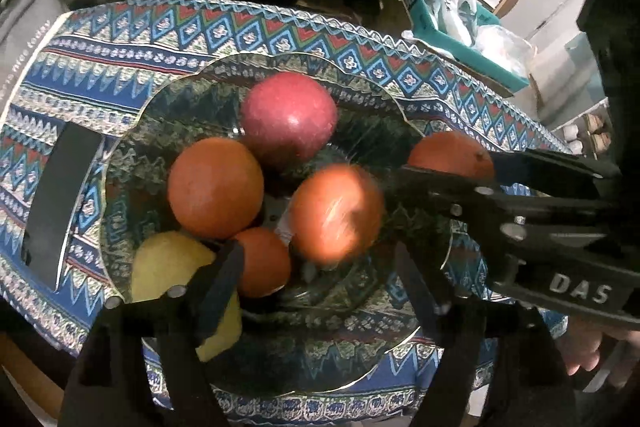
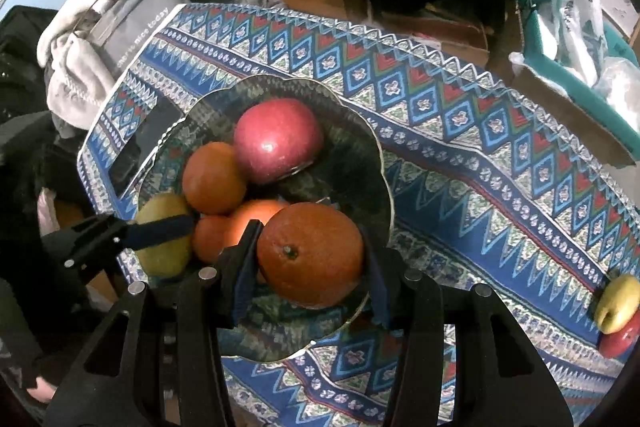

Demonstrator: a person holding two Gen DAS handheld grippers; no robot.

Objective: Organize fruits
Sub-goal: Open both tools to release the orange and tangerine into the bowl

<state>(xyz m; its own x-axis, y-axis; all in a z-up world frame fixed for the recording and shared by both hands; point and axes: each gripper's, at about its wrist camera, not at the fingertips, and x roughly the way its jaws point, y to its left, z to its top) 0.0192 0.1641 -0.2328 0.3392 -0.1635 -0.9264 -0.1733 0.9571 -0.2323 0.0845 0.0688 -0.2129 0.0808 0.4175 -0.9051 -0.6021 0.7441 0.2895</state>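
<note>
**Orange held over the glass bowl, more fruit waiting at the cloth's edge**

Closest to me, my right gripper (image 2: pixel 312 263) has its two black fingers pressed against either side of a large round orange (image 2: pixel 310 255), its stem dimple facing up. I am holding that fruit at the near rim of the scalloped clear glass bowl (image 2: pixel 384 163); I cannot tell if it touches the glass.

My left gripper (image 1: pixel 320 267) hangs over the bowl's near side with its fingers spread wide and nothing between them. One finger lies across a yellow-green apple (image 1: pixel 168 267) at the bowl's left edge, and a small orange (image 1: pixel 264 267) sits just beside that finger's tip. In the left wrist view, a blurred, brightly lit orange (image 1: pixel 336 213) shows just ahead of my spread fingers.

Deeper in the bowl, a medium orange (image 1: pixel 216 187) rests against the small one, and behind them, at the far side, sits a big dark red apple (image 1: pixel 290 115), touching the medium orange.

The bowl stands on a blue, red and white zigzag-patterned tablecloth (image 2: pixel 480 155). A flat black rectangular object (image 1: pixel 60 203) lies on the cloth just left of the bowl. Well off to my right, at the cloth's edge, a yellow apple (image 2: pixel 616 303) leans on a red apple (image 2: pixel 618 341) below it.

Beyond the cloth, a heap of grey and white clothing (image 2: pixel 120 19) is piled at the far left.
</note>
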